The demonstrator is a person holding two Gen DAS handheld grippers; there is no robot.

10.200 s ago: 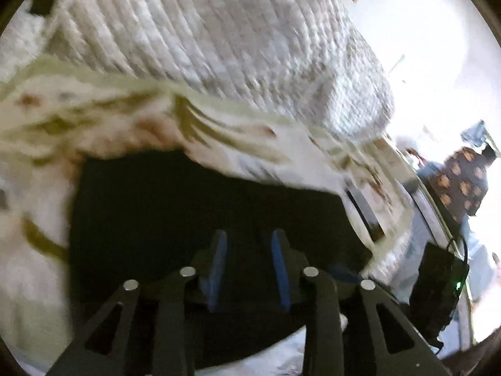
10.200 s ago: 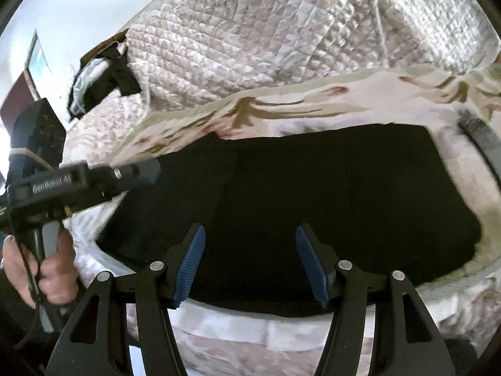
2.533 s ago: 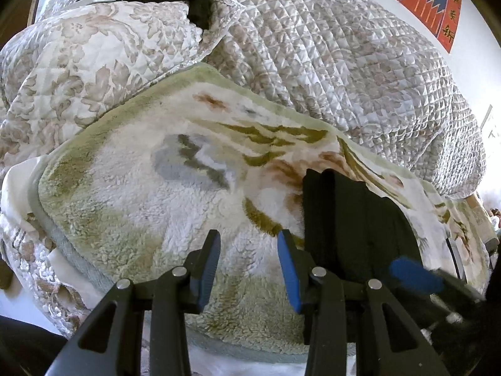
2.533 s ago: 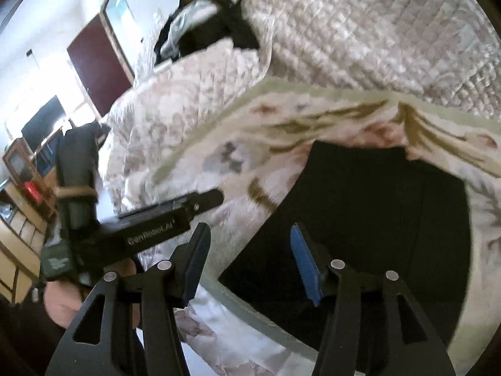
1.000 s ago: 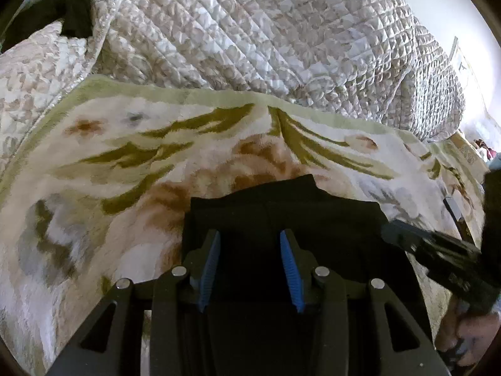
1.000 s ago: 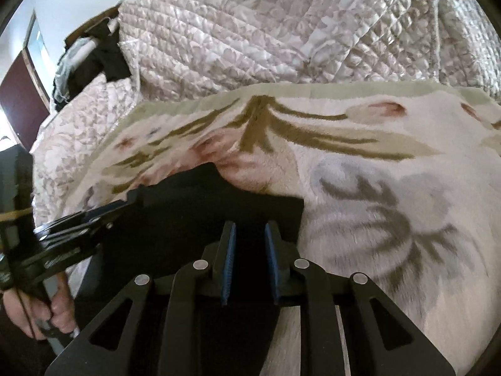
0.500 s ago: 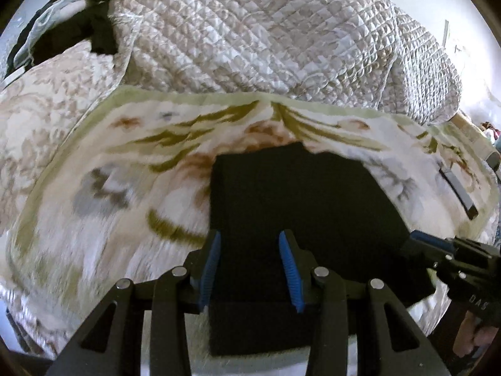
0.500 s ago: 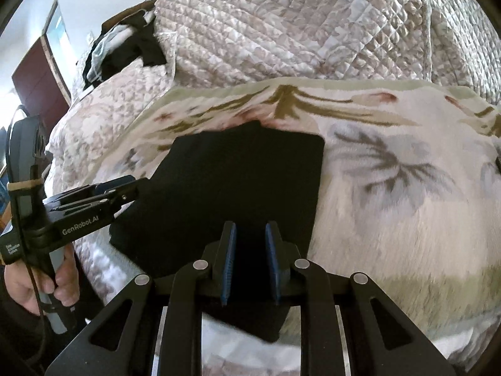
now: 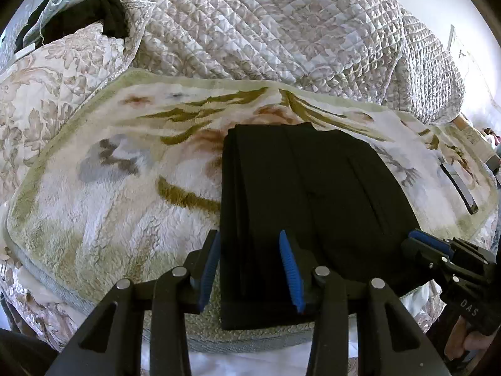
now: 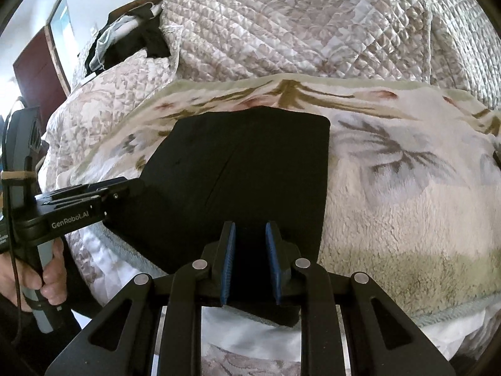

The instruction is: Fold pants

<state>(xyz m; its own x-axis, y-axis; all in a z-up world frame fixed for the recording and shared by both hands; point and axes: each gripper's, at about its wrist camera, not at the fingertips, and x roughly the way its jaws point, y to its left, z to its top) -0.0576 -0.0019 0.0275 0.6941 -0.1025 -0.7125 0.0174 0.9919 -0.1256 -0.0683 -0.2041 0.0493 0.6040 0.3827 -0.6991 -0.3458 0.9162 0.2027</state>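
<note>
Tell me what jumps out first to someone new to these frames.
The black pants, folded into a compact block, sit stark on the floral fleece blanket near the bed's front edge. Both grippers frame them: the left gripper at the block's left edge, the right gripper at its near right corner. A quilted comforter is heaped behind.

Near edge of the folded black pants (image 10: pixel 250 169) hidden behind the right gripper (image 10: pixel 249 260); whether its pads pinch cloth is indiscernible. Dark flat object (image 9: pixel 458 186) too small to identify.
</note>
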